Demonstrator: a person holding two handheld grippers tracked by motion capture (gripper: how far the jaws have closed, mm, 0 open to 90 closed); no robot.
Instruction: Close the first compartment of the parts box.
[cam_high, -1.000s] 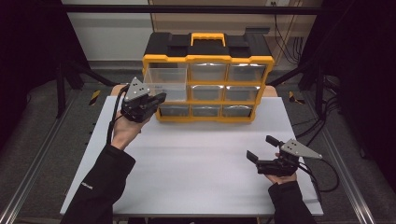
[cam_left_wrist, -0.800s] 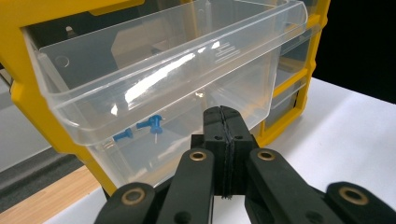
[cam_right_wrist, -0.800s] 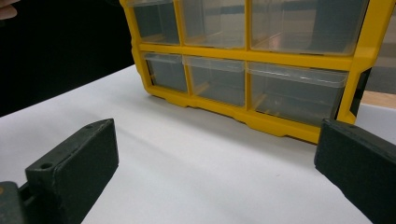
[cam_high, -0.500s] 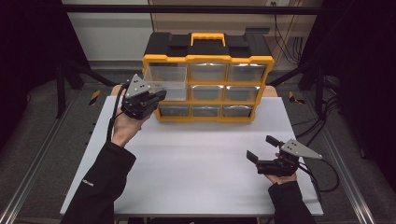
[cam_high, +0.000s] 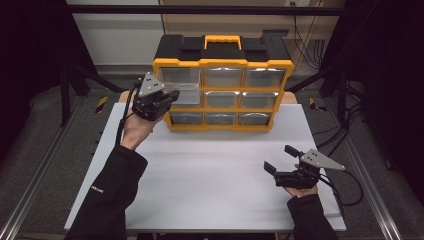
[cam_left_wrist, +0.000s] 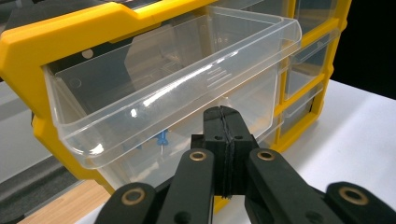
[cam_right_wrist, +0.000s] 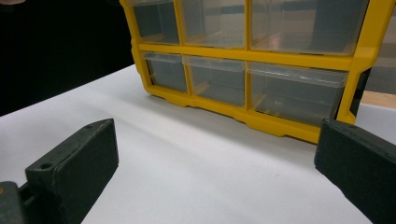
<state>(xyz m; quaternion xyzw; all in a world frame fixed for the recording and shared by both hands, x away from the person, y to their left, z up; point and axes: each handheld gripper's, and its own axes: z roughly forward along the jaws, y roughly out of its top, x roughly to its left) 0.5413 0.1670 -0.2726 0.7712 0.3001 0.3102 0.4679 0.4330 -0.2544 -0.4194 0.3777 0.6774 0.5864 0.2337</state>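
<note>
White table (cam_high: 215, 170) in a dark room, yellow box (cam_high: 223, 90) of clear drawers at the back, your left gripper (cam_left_wrist: 223, 135) clenched tight on nothing, the pulled-out top drawer (cam_left_wrist: 177, 79) just past its tips, your right gripper (cam_high: 281, 159) wide open, resting low, box well ahead of it.

I am facing a white table (cam_high: 215, 200) that is standing on a grey floor (cam_high: 45, 150). Black cables (cam_high: 299, 40) are hanging behind it, and yellow-black tape (cam_high: 101, 104) is marking the floor at left.
</note>
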